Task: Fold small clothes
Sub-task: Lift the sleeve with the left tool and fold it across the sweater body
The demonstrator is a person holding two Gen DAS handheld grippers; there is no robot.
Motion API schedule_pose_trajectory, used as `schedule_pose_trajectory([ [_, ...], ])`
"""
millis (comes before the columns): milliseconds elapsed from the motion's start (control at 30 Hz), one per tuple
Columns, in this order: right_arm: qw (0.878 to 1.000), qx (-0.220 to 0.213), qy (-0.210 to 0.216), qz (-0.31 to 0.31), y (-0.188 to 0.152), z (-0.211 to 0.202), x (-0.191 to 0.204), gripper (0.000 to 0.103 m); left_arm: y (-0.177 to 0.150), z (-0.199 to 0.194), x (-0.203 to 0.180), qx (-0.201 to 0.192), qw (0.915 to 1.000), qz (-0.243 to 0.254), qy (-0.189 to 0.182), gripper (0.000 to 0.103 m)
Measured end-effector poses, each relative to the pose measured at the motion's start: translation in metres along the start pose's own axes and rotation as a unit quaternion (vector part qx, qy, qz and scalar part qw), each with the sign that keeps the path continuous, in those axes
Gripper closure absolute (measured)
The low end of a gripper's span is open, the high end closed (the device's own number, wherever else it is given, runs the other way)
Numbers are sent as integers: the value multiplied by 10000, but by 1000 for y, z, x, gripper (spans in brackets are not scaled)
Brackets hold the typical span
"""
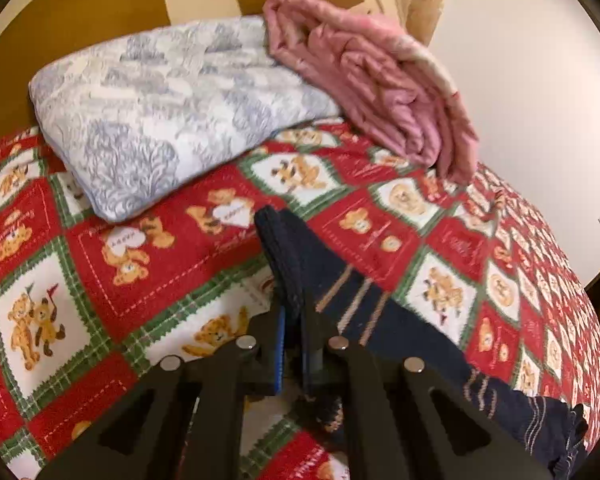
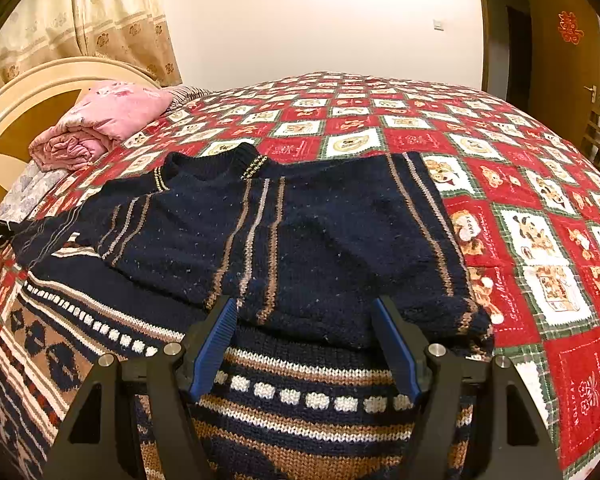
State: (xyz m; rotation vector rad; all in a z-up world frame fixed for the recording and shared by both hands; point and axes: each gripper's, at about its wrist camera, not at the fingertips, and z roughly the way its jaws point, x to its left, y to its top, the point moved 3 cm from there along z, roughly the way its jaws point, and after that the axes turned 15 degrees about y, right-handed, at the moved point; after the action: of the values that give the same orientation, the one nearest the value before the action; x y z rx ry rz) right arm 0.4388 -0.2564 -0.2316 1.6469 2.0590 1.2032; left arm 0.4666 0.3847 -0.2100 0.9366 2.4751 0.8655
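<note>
Presently the left gripper [image 1: 296, 320] has its fingers pinching a sleeve edge of the navy sweater [image 2: 300, 240] on the bed [image 2: 540, 240]. Right gripper [image 2: 306, 344] fingers stand spread above the sweater's folded lower part, apart from it.

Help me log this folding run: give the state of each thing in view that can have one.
Left gripper: jaws shut on the sweater's sleeve.
Right gripper: jaws open, nothing between them, above the sweater.
Navy sweater: flat on the bedspread, one sleeve already folded across the body.
Pink quilt: folded, on the pillow's end.
Blue-white pillow: lying flat by the headboard.
Door: closed.
</note>
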Motion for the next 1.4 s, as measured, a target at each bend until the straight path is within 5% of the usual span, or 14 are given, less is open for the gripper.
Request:
schedule_pose_trajectory([
  [467, 9995, -266, 125, 143, 0, -9, -4, 32, -3, -91, -52, -415, 9912, 248, -1235, 97],
  [933, 9967, -577, 381, 421, 0, -21, -13, 32, -72, -230, -175, -241, 9489, 898, -3016, 97],
  [1400, 9913, -738, 772, 766, 0, -26, -24, 32, -196, -277, -313, 695, 9109, 1288, -3858, 97],
])
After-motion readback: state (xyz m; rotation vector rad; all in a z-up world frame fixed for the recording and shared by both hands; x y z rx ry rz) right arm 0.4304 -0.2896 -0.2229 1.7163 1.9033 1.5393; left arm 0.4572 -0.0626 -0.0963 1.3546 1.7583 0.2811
